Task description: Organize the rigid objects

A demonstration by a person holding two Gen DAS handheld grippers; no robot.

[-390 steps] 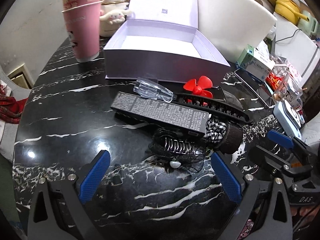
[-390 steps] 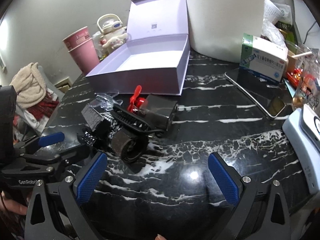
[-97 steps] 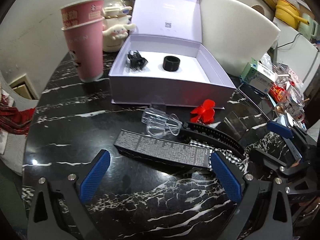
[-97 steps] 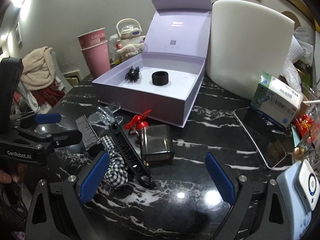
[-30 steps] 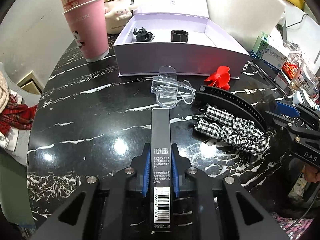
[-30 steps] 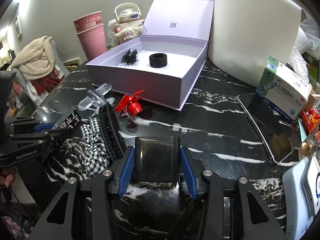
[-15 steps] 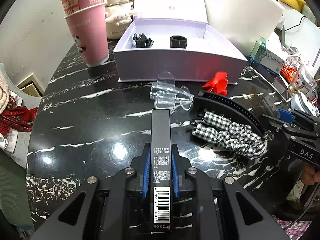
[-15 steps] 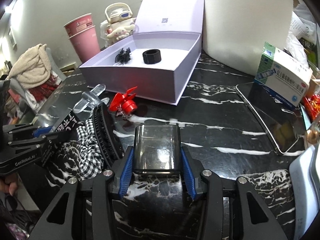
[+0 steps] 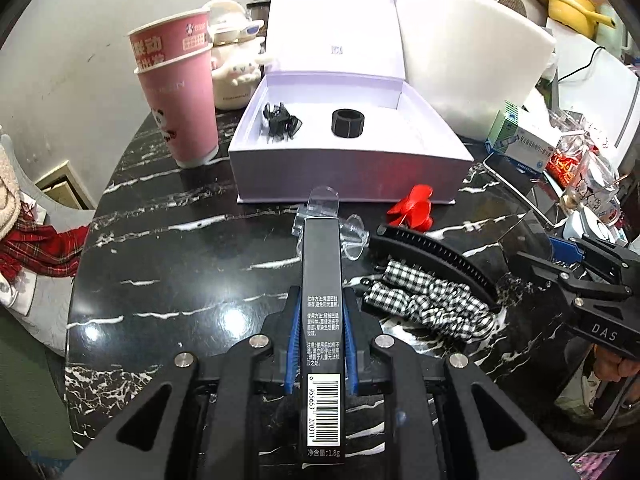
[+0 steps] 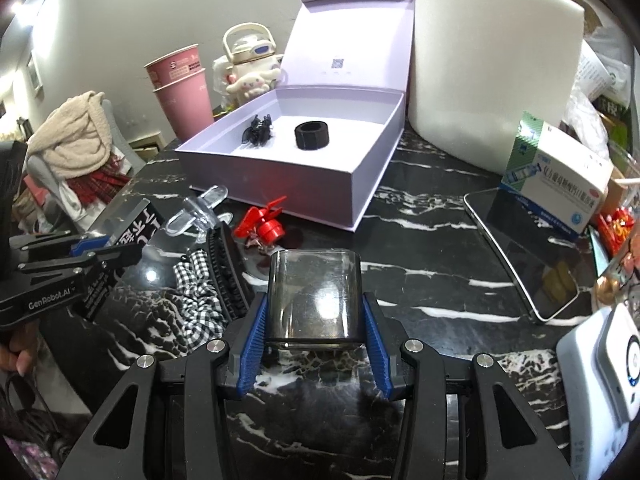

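- Left tool (image 9: 321, 334): pads pressed against both long sides of a slim black carton (image 9: 322, 308); the barcode end sits nearest the camera and the far end points toward the lilac box (image 9: 348, 174).
- Right tool (image 10: 315, 330): pinching a smoky clear rectangular container (image 10: 314, 296) by its two side walls, above the black marble counter (image 10: 440, 272).
- Lilac box: open, lid raised at the back. Inside, a black claw clip (image 9: 280, 122) lies at the left and a black ring (image 9: 348, 123) near the middle, apart from each other.
- On the counter in front of the box: a clear plastic piece (image 9: 352, 234), a red propeller part (image 9: 412, 212), a black curved comb clip (image 9: 432, 248) and a checked scrunchie (image 9: 428, 302) touching the comb clip.
- Left of the box: stacked pink cups (image 9: 176, 108).
- Right side of the counter: a tablet (image 10: 524, 256) and a medicine carton (image 10: 556, 182).
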